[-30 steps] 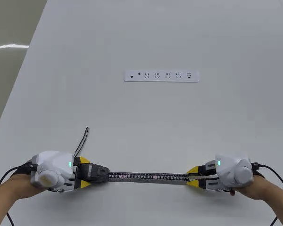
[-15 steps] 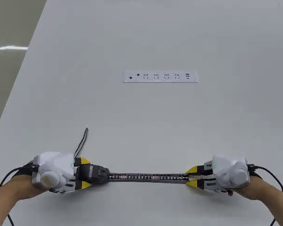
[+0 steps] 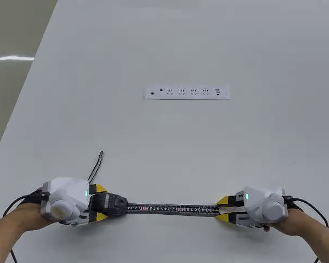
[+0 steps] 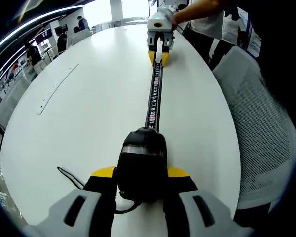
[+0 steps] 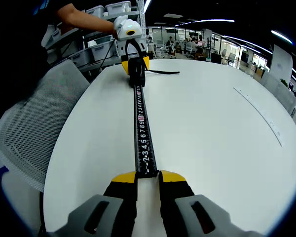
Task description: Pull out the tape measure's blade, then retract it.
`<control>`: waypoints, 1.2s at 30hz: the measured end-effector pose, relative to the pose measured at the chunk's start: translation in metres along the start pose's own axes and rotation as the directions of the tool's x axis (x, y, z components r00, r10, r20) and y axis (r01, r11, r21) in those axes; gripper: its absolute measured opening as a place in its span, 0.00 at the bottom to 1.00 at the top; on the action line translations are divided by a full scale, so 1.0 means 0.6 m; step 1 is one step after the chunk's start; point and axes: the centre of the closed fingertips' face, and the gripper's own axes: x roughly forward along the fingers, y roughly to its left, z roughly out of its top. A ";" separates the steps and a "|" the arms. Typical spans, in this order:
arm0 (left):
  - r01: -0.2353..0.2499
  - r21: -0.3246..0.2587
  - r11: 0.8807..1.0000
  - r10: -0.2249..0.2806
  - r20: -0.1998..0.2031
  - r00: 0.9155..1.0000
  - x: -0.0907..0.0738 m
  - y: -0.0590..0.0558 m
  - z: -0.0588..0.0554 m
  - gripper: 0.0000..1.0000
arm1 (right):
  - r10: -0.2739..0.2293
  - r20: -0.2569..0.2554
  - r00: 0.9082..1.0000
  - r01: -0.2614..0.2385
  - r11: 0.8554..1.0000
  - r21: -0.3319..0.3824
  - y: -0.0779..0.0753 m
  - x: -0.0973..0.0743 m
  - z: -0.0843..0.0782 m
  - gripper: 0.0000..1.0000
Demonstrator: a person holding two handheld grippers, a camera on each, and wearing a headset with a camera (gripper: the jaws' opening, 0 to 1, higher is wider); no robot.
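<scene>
The black tape measure case (image 3: pixel 111 204) (image 4: pixel 141 162) rests on the white table near its front edge, with my left gripper (image 3: pixel 98 203) (image 4: pixel 140 174) shut on it. Its black blade (image 3: pixel 172 209) (image 4: pixel 153 96) (image 5: pixel 141 132) with white numbers runs flat across the table to my right gripper (image 3: pixel 223 209) (image 5: pixel 148 175), which is shut on the blade's end. The case's black wrist strap (image 3: pixel 95 166) (image 5: pixel 162 72) trails away on the table behind the case. In each gripper view the other gripper shows at the far end of the blade.
A white power strip (image 3: pixel 187 92) (image 4: pixel 55 87) (image 5: pixel 259 112) lies across the middle of the table, well beyond the blade. A grey mesh chair (image 4: pixel 259 113) (image 5: pixel 27 118) stands at the table's near edge. Floor shows past the table's left edge (image 3: pixel 22 104).
The right gripper has moved slightly left toward the case, so the exposed blade is a little shorter. The left gripper still holds the case in place.
</scene>
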 end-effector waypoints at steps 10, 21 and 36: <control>-0.009 0.014 1.000 0.009 -0.008 1.000 -0.001 0.000 -0.002 0.34 | -0.009 -0.027 1.000 0.009 1.000 0.004 0.005 0.005 0.005 0.26; -0.041 -0.025 0.999 0.042 0.024 0.999 -0.015 0.007 0.008 0.42 | -0.046 -0.030 0.998 0.048 0.997 0.059 0.008 -0.003 0.014 0.39; -0.136 -0.280 0.950 0.179 0.132 0.975 -0.060 0.018 0.019 0.68 | -0.162 -0.031 0.986 0.165 0.970 0.176 0.010 -0.035 0.027 0.60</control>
